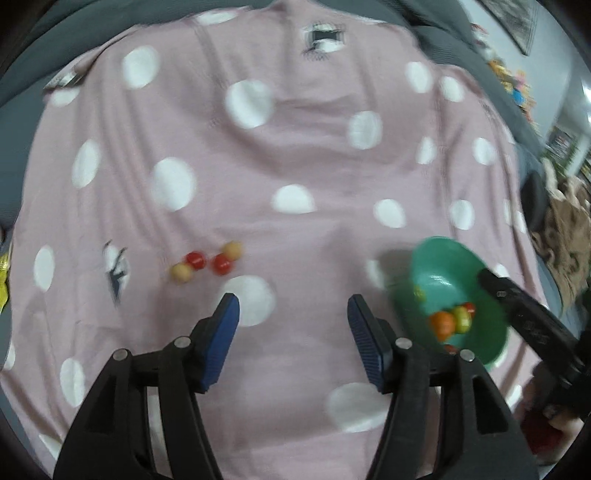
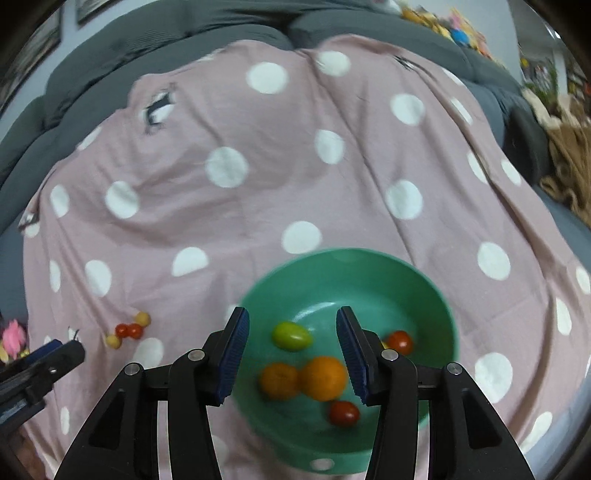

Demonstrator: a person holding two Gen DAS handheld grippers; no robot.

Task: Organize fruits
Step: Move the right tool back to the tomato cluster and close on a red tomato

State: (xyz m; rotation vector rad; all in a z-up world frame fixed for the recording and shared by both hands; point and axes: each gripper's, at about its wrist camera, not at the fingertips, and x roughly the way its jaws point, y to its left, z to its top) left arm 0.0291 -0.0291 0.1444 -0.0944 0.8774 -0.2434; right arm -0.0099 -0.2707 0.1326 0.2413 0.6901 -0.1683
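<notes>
A green bowl (image 2: 373, 273) sits on a pink polka-dot blanket (image 2: 258, 206). It holds two orange fruits (image 2: 323, 378), a green fruit (image 2: 291, 336) and two red tomatoes (image 2: 343, 412). My right gripper (image 2: 291, 325) is open and empty, right above the bowl. Several small fruits, two red (image 1: 208, 261) and two yellow (image 1: 181, 272), lie loose on the blanket (image 1: 258, 155). My left gripper (image 1: 293, 302) is open and empty, just short of them. The bowl (image 1: 439, 258) is to its right, with the right gripper's arm (image 1: 524, 314) over it.
The blanket covers a grey sofa (image 2: 221, 18). A brown knitted throw (image 2: 569, 162) lies at the right. Colourful toys (image 2: 458, 33) sit at the back right. The left gripper (image 2: 37, 365) shows at the left edge of the right wrist view.
</notes>
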